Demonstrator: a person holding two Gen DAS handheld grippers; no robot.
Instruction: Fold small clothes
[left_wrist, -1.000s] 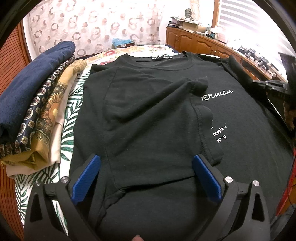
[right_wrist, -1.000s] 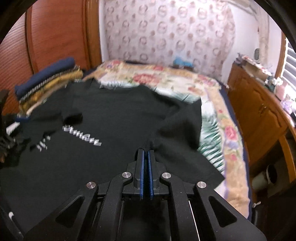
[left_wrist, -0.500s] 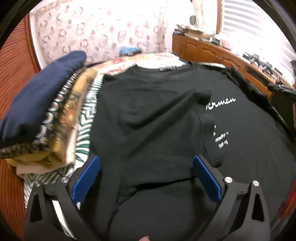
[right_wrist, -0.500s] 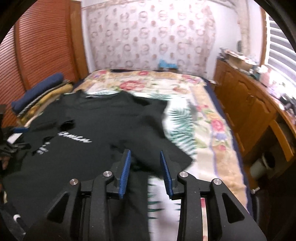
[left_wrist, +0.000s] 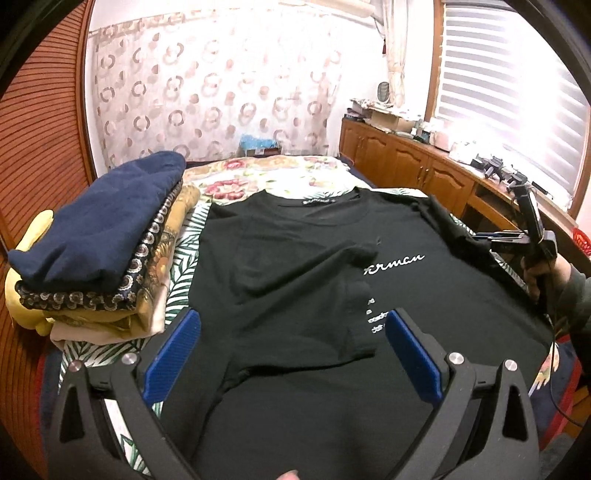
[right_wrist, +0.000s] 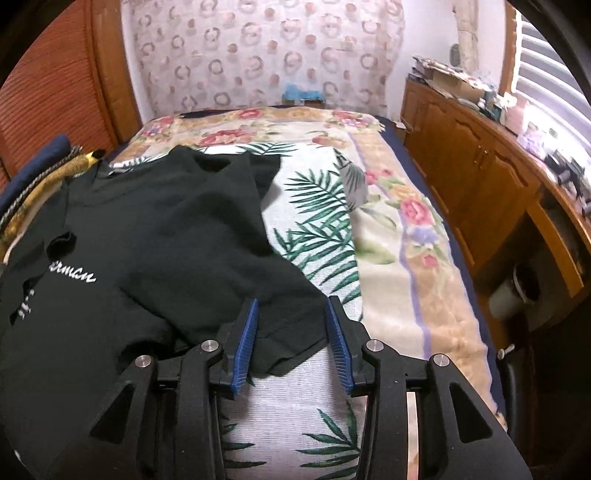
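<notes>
A black T-shirt (left_wrist: 303, 280) with white lettering lies spread on the bed, its left side and sleeve folded in over the chest. My left gripper (left_wrist: 291, 347) is open wide and empty above the shirt's lower left part. In the right wrist view the shirt (right_wrist: 155, 240) has its right sleeve folded in, with a bottom corner lying between the blue pads. My right gripper (right_wrist: 291, 332) is open, low over that corner, not holding it. It also shows in the left wrist view (left_wrist: 517, 236), held by a hand at the shirt's right edge.
A stack of folded clothes (left_wrist: 99, 251), navy on top, sits left of the shirt. The bed's leaf-and-flower cover (right_wrist: 388, 236) lies bare to the right. Wooden cabinets (right_wrist: 480, 166) run along the right wall; a slatted wooden door (left_wrist: 33, 155) stands at left.
My right gripper was shut a second ago, then opened and let the right sleeve drop folded onto the shirt. My left gripper stayed open and pulled back and up a little.
</notes>
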